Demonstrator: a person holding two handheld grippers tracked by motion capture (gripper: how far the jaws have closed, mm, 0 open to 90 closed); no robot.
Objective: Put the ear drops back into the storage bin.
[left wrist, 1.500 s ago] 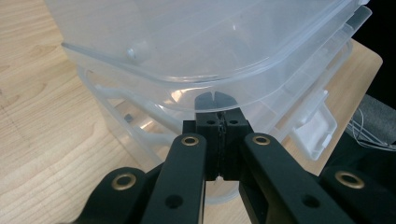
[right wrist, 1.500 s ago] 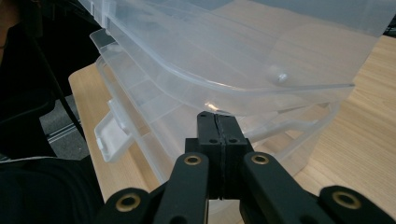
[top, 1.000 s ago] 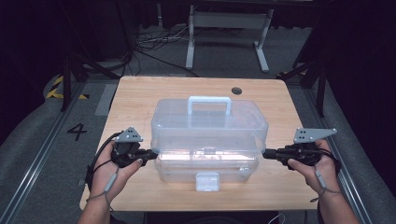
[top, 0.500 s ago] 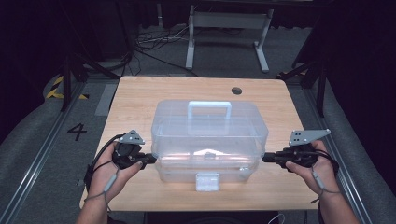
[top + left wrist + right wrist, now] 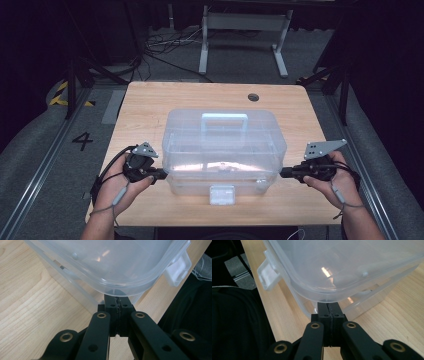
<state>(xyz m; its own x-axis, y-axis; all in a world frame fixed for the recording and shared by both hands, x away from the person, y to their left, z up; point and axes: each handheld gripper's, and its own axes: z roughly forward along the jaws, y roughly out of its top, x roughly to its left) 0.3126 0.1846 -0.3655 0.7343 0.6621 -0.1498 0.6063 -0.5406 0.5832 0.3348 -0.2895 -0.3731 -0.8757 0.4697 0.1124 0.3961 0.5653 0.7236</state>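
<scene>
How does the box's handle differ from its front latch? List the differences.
The handle is a wide pale-blue bar; the latch is a small white tab. The handle sits atop the lid; the latch sits on the front wall. Both belong to the clear plastic box.

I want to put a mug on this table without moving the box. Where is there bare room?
The widest bare strip of table runs behind the clear box, up to the far edge with the small round hole. Narrower strips lie along the left and right edges. The front is crowded: the left gripper and right gripper, both shut, sit against the box's ends.
</scene>
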